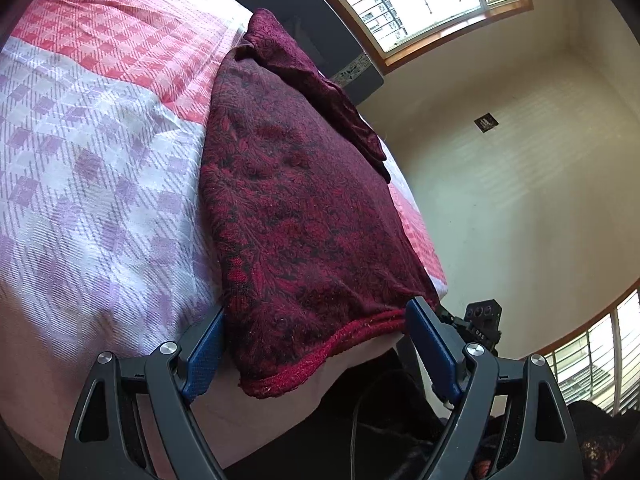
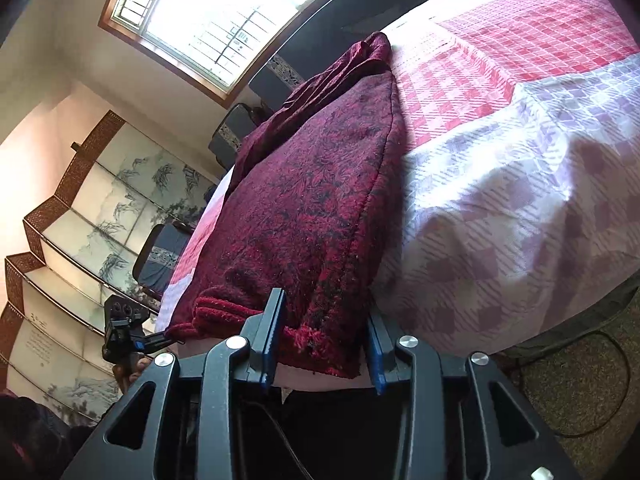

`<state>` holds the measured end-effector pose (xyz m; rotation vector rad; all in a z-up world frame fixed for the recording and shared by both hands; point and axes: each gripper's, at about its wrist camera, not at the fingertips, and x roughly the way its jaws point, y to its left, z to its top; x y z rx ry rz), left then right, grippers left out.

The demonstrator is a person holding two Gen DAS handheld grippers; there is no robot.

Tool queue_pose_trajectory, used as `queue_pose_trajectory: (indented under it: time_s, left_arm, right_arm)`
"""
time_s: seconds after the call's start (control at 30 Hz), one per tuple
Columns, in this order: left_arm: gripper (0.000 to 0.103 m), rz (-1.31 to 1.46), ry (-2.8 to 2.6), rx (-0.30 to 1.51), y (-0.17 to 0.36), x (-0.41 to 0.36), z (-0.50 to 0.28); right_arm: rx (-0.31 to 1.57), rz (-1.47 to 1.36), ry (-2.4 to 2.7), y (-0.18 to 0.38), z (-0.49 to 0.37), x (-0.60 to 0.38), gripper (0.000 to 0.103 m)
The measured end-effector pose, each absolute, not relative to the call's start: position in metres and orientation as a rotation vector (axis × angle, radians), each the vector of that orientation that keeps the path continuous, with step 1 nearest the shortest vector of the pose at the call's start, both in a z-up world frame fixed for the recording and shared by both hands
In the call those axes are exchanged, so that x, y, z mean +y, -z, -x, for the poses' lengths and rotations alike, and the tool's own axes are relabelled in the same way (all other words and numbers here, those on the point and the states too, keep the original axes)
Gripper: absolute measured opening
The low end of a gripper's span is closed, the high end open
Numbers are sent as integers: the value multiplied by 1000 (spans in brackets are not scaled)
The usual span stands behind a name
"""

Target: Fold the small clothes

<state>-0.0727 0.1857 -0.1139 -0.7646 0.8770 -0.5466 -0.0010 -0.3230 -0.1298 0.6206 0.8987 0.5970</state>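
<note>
Centrally across both views, a dark red patterned garment (image 1: 296, 216) spread along a bed (image 1: 92, 152) with a checked pink, red and lilac cover, its near hem hanging just over the bed's edge at lower centre. In the left wrist view: left gripper (image 1: 316, 344) at bottom centre, jaws spread wide either side of that hem, blue pads (image 1: 202, 360) flanking the cloth, gripping nothing. At right of that hem, the other gripper's dark body visible. In the right wrist view: right gripper (image 2: 324, 344) at bottom centre, jaws parted to straddle the garment's near corner, not pinching it. Toward upper centre, a bunched fold of plain maroon fabric at the garment's far end. Beyond, at upper frame, a barred window (image 2: 216, 12); at left, a painted folding screen (image 2: 100, 208).
</note>
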Motion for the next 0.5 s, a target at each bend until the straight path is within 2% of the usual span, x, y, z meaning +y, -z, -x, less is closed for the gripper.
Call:
queue_pose_trajectory:
  time_s: [0.17, 0.23, 0.27, 0.3, 0.33, 0.37, 0.4, 0.5]
  left_arm:
    - [89, 698, 515, 877, 109, 173, 69]
    - [89, 676, 491, 875, 107, 168, 68]
    - [86, 666, 473, 873, 106, 167, 68]
    - [83, 649, 446, 874, 106, 165, 68]
    - [62, 618, 412, 882, 106, 162, 67]
    - [10, 575, 373, 917, 109, 159, 65]
    - [8, 560, 335, 953, 114, 158, 63]
    - [8, 557, 297, 912, 111, 158, 69]
  right_arm:
    - [926, -628, -574, 133, -8, -320, 41]
    - [952, -614, -547, 135, -9, -319, 33]
    - [966, -590, -528, 136, -9, -317, 18]
    - [982, -576, -512, 139, -9, -316, 11]
    - [985, -591, -515, 141, -8, -318, 11]
    - [978, -606, -524, 141, -6, -319, 10]
    - [970, -601, -528, 139, -5, -319, 10]
    - [937, -636, -569, 132, 0, -323, 9]
